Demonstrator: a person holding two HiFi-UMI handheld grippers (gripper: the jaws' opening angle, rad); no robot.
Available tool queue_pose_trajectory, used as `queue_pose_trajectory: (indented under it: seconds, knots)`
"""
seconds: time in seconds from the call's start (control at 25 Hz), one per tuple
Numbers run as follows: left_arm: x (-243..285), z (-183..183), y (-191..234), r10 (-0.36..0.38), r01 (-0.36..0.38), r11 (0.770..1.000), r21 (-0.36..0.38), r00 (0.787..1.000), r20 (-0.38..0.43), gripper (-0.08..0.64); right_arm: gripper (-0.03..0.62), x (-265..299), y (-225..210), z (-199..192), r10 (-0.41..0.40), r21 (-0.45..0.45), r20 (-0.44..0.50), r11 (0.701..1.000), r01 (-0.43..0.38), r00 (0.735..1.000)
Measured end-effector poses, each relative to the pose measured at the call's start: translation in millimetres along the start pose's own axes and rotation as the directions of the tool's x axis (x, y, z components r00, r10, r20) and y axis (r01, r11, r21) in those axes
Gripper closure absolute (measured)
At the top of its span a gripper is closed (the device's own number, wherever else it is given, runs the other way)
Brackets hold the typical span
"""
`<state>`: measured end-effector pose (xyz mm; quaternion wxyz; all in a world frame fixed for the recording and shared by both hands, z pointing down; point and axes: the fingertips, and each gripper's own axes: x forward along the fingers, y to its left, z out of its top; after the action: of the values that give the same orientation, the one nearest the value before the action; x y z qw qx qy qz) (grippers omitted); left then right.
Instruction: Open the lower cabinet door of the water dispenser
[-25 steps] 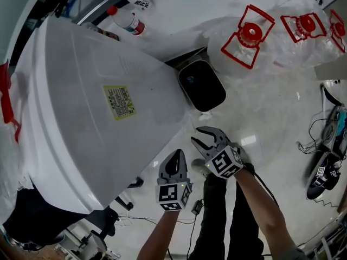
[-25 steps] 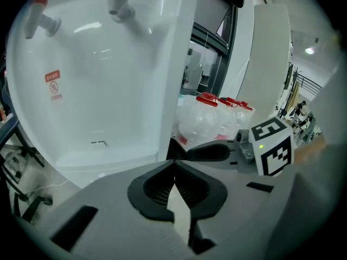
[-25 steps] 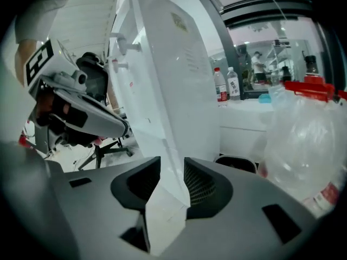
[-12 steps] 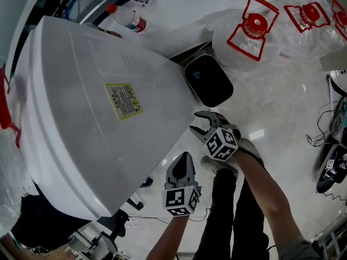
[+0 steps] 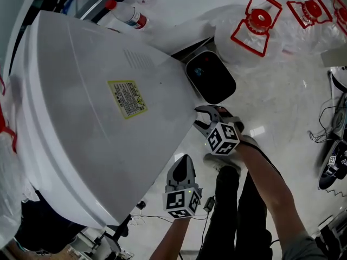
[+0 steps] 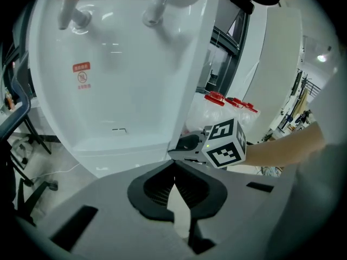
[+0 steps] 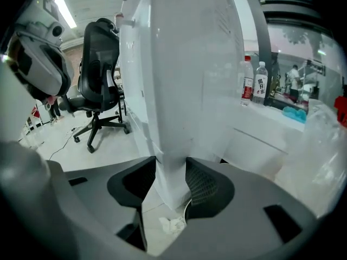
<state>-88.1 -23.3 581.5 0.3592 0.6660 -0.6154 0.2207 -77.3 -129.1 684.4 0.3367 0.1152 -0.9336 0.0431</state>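
Over floor (image 5: 282, 104), right gripper (image 5: 196, 118) straddles water dispenser's edge (image 7: 169, 161).

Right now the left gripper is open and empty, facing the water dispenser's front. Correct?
Not quite: the left gripper is shut, jaws together, as the left gripper view shows. It is empty and does face the water dispenser front, below the taps.

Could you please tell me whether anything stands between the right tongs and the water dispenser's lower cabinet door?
Nothing visible does. The right tongs have just been opening, and their open jaws now straddle a white lower corner of the water dispenser, with no other object between.
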Motion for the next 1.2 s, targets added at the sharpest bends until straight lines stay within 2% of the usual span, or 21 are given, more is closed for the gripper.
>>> queue_pose_trajectory:
  seconds: [0.24, 0.64, 1.2]
  knots:
    - [-2, -4, 9, 0.015, -0.015, 1.0, -0.021, 1.0, 0.003, 0.551, 0.434, 0, 1, -1, 0.002, -0.037, -0.031, 0.999, -0.004, 1.0]
    - [-2, -11, 18, 0.033, -0.033, 0.999, -0.028, 0.999, 0.007, 0.551, 0.457, -1, 2, -3, -0.022, 0.019, -0.023, 1.0, 0.023, 0.999]
    - [-12, -23, 13, 0.085, -0.083, 0.992, -0.093, 0.996, 0.014, 0.551, 0.465, -3, 4, -4, -0.097, 0.121, -0.059, 0.987, 0.103, 0.994]
